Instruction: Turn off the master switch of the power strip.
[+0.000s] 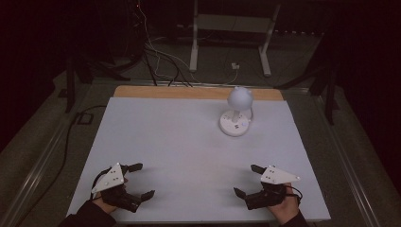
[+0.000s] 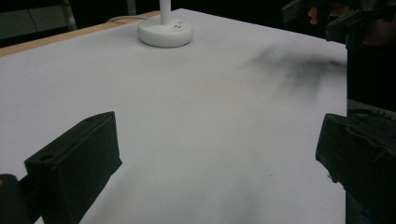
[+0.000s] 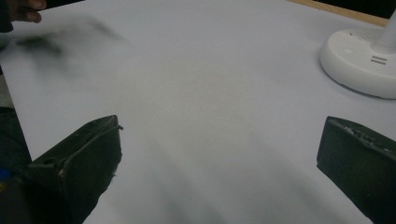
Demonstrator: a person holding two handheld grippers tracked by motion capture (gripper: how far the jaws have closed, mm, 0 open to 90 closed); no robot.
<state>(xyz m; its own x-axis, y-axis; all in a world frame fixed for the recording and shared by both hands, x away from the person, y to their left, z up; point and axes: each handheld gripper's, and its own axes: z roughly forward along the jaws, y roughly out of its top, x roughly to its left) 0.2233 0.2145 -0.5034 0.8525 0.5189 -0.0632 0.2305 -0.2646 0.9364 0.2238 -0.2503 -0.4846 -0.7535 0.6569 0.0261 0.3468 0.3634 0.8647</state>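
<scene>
I see my left gripper point(image 1: 140, 180) near the front left corner of the white table point(image 1: 179, 142), well apart from the lamp, its black jaws spread wide and empty, a grey plate on top. The small white desk lamp point(image 1: 236, 113) is my landmark: it stands toward the table's far right side, with a round flat base, a thin stem and a rounded head tilted over it. From the gripper views I make out small marks on the base point(image 3: 359, 60), too small to read. My right gripper point(image 1: 246, 180) rests in front of the lamp near the front edge, jaws likewise wide apart, holding nothing.
</scene>
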